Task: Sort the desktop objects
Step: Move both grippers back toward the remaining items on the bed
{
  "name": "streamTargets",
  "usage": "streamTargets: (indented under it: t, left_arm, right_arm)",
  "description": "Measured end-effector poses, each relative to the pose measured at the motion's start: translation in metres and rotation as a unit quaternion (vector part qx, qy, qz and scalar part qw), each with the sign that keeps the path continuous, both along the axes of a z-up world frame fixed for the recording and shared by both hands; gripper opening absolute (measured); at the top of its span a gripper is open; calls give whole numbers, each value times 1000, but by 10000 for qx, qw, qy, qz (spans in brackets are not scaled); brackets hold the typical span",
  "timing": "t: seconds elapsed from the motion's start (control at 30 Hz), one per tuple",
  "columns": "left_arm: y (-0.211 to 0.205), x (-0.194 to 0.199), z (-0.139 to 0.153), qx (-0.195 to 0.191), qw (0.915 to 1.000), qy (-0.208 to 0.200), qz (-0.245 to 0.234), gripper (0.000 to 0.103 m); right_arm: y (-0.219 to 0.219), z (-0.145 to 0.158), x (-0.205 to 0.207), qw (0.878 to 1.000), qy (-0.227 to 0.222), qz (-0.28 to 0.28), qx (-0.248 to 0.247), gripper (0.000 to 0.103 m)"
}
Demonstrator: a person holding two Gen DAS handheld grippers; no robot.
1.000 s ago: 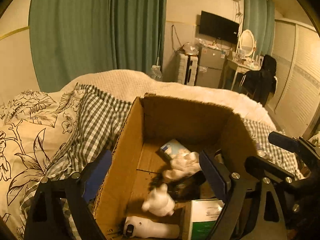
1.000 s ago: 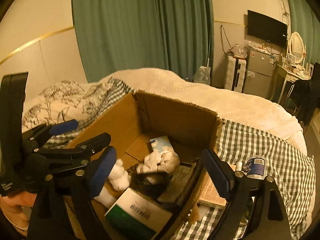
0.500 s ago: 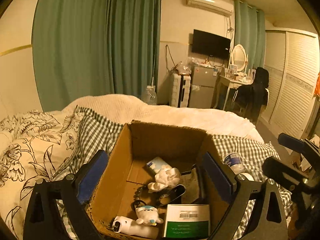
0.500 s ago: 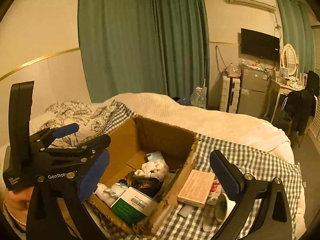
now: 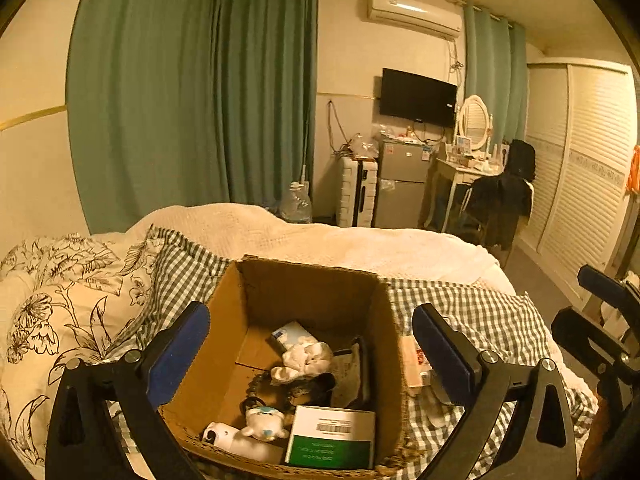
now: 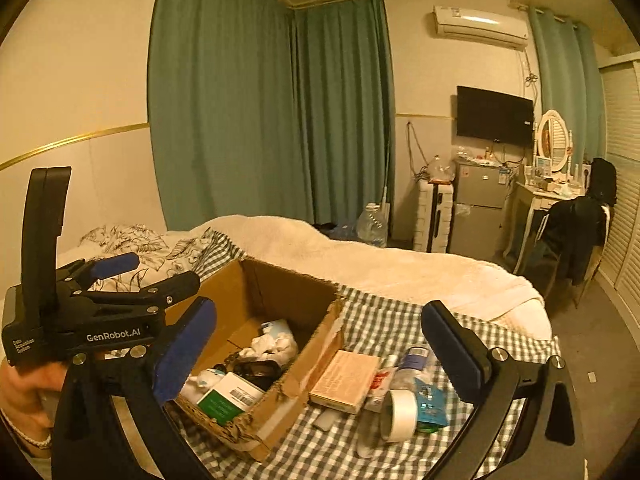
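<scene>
Right wrist view: the open brown cardboard box (image 6: 264, 344) on the bed's green checked cloth (image 6: 400, 320) already holds several items; at its 3 o'clock lie a flat tan box (image 6: 346, 380), a white tape roll (image 6: 398, 410) and a blue-labelled bottle (image 6: 414, 360), unsorted. Both the right gripper (image 6: 320, 344) and left gripper (image 5: 310, 344) are released, empty. Likely next: reach for the loose pile. Since half a second ago both have drawn back.

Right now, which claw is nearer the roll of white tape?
Right. The right claw hangs open above the tape roll lying on the checked cloth. The left claw is open over the cardboard box, farther left.
</scene>
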State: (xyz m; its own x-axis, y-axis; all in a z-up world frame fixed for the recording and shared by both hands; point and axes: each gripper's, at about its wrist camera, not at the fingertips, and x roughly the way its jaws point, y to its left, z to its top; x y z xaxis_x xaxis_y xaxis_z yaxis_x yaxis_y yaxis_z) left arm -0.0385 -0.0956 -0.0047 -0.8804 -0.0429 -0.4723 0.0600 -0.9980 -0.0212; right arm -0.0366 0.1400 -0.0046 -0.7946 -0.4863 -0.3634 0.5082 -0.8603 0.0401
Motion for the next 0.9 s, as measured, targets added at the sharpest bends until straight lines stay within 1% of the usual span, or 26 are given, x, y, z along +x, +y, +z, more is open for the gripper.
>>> streamTargets:
  t: [0.13, 0.23, 0.33, 0.47, 0.6, 0.77, 0.9]
  left_arm:
    - [16, 5, 4, -85, 9999, -17, -81, 103]
    - [28, 8, 6, -133, 9998, -27, -172, 103]
    - [39, 11, 9, -184, 9995, -34, -235, 103]
    - [54, 12, 11, -201, 9991, -65, -369, 103]
    - [72, 15, 11, -227, 9981, 10, -576, 103]
    - [93, 14, 3, -338, 9963, 97, -785, 103]
    - [103, 9, -11, -367, 9946, 41, -969, 103]
  right_arm:
    - [22, 2, 2, 9998, 29, -184, -87, 103]
    - [42, 3, 0, 9990, -18, -333, -286, 103]
    - [55, 6, 2, 9985, 24, -432, -333, 103]
    - [68, 10, 7, 9977, 228, -575, -289, 103]
    - [76, 10, 11, 9964, 408, -724, -173, 103]
    - [85, 6, 8, 9958, 437, -768, -235, 103]
    - [85, -4, 3, 9961, 355, -810, -50, 103]
